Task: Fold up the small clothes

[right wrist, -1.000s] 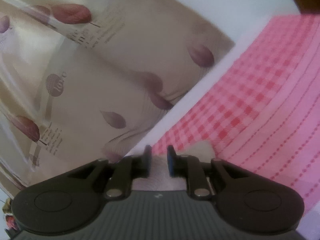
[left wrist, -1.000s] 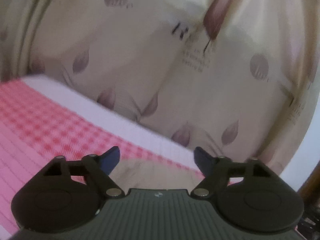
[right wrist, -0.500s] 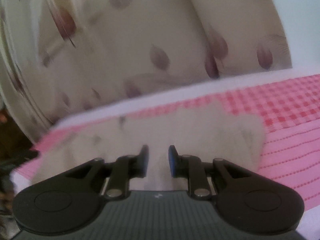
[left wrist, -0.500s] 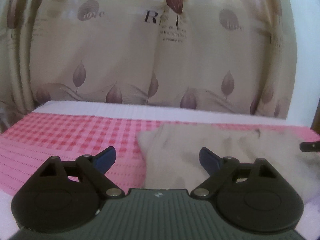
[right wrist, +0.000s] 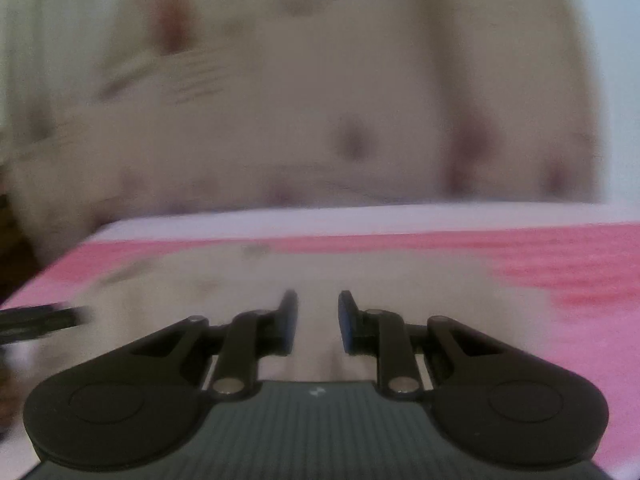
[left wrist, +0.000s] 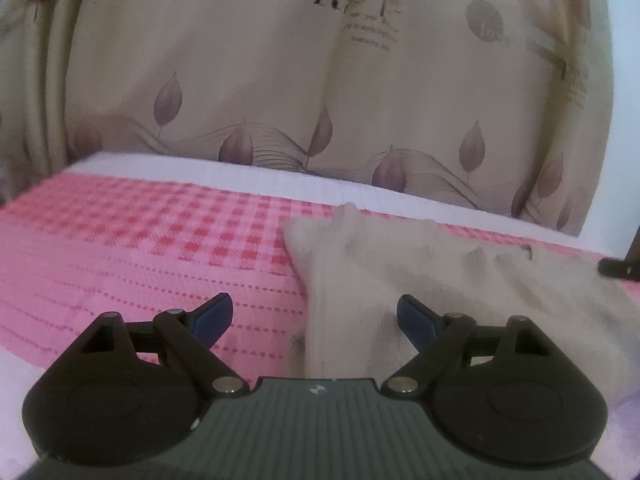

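Observation:
A small beige garment (left wrist: pixel 400 264) lies on the pink checked cloth (left wrist: pixel 140 240). In the left wrist view it lies right of centre, with a raised fold near its left edge. My left gripper (left wrist: pixel 314 314) is open, its blue-tipped fingers wide apart just above the garment's left part. In the blurred right wrist view the same garment (right wrist: pixel 240 276) fills the middle. My right gripper (right wrist: pixel 316 312) is over it with a narrow gap between its fingers and nothing visibly between them. The right gripper's tip also shows at the far right of the left wrist view (left wrist: pixel 618 268).
A beige curtain (left wrist: pixel 320 80) with leaf prints hangs behind the surface. A white strip (left wrist: pixel 240 172) runs along the far edge of the pink cloth. The surface's edge drops off at the left of the right wrist view (right wrist: pixel 24 272).
Both grippers have swung from pointing at the curtain down toward the garment. The left one has come closer to its left edge. The right view is still in motion.

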Motion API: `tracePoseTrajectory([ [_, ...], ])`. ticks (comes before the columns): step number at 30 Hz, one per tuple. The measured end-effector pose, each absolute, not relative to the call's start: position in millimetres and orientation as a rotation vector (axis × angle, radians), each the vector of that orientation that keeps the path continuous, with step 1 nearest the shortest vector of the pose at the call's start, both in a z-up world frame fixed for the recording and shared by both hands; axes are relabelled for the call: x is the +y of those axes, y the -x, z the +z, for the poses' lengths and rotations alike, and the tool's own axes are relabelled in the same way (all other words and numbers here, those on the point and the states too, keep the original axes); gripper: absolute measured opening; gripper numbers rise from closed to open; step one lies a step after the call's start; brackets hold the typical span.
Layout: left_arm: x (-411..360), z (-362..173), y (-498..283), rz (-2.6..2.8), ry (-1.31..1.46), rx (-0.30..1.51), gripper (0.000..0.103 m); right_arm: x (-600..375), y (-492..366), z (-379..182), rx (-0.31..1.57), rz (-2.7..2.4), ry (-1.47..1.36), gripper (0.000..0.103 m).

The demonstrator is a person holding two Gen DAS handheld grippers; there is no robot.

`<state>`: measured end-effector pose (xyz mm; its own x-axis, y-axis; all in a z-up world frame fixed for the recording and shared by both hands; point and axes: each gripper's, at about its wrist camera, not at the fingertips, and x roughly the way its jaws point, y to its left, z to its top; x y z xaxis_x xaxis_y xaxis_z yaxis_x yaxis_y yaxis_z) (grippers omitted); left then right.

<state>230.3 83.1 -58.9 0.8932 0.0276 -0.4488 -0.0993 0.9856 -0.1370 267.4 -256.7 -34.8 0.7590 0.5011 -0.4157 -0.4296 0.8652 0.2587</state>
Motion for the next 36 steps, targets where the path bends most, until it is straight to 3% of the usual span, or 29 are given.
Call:
tracePoseTrajectory([
  [5, 94.7, -61.9, -232.1, 0.096, 0.229, 0.478, 0.091, -193.5, -286.3, -39.8, 0.615, 0.774, -0.052, 0.021],
  [8, 99.7, -63.1, -231.2, 0.114, 0.262, 0.485, 0.094, -166.8, -308.8, -55.5, 0.65, 0.704, 0.046, 0.018],
  [12, 99.7, -61.3, -228.8, 0.138, 0.257, 0.482, 0.101, -156.1, -343.4, -53.6, 0.638, 0.538, -0.029, 0.019],
  [19, 96.1, -60.8, -230.4, 0.14, 0.234, 0.49, 0.103, -208.7, -314.6, -40.6, 0.541, 0.48, -0.305, 0.022],
  [26, 92.0, -61.5, -232.6, 0.156, 0.197, 0.503, 0.103, -258.4, -251.8, -48.2, 0.512, 0.238, 0.032, 0.033],
  [28, 88.9, -61.3, -234.3, 0.169, 0.177, 0.51, 0.103, -268.8, -250.4, -62.4, 0.548, 0.167, 0.072, 0.04],
  [30, 86.9, -61.3, -234.6, 0.177, 0.162, 0.513, 0.103, -282.3, -246.0, -76.7, 0.558, 0.14, 0.029, 0.058],
  [33, 86.1, -61.3, -234.8, 0.187, 0.151, 0.514, 0.103, -283.1, -243.3, -83.4, 0.536, 0.118, 0.004, 0.064],
  [35, 86.7, -61.4, -234.9, 0.191, 0.147, 0.518, 0.103, -281.2, -243.6, -84.2, 0.544, 0.114, 0.025, 0.081],
  [36, 86.6, -61.6, -234.7, 0.192, 0.145, 0.519, 0.103, -280.7, -244.5, -84.6, 0.549, 0.117, 0.028, 0.084],
])
